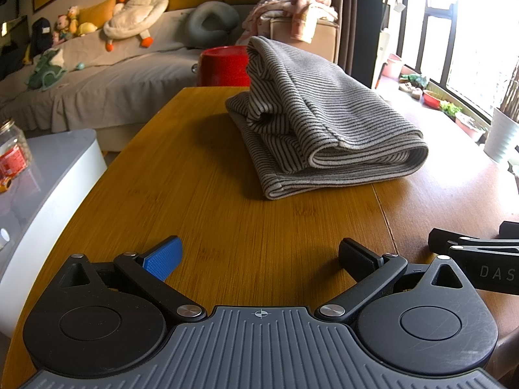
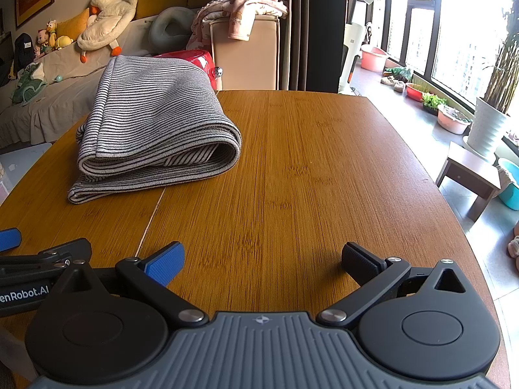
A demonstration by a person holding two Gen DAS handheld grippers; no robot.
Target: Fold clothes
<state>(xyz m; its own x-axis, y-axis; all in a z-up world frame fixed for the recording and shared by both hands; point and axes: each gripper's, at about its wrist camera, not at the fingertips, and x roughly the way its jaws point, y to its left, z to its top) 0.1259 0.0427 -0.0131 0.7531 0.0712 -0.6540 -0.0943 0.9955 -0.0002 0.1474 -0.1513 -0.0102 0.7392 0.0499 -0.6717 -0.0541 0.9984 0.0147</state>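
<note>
Folding looking nearly done — striped grey garment (image 1: 324, 120) lying in thick folded bundle on wooden table (image 1: 211, 201), well ahead of me. I'm holding left gripper (image 1: 259, 257) and right gripper (image 2: 262, 259) low over table, jaws apart, gripping nothing — maybe tidying left.

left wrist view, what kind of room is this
Most likely a home living room. Behind the wooden table holding the folded striped garment stands a covered sofa with a big plush duck and other stuffed toys, and potted plants line a large window.
</note>
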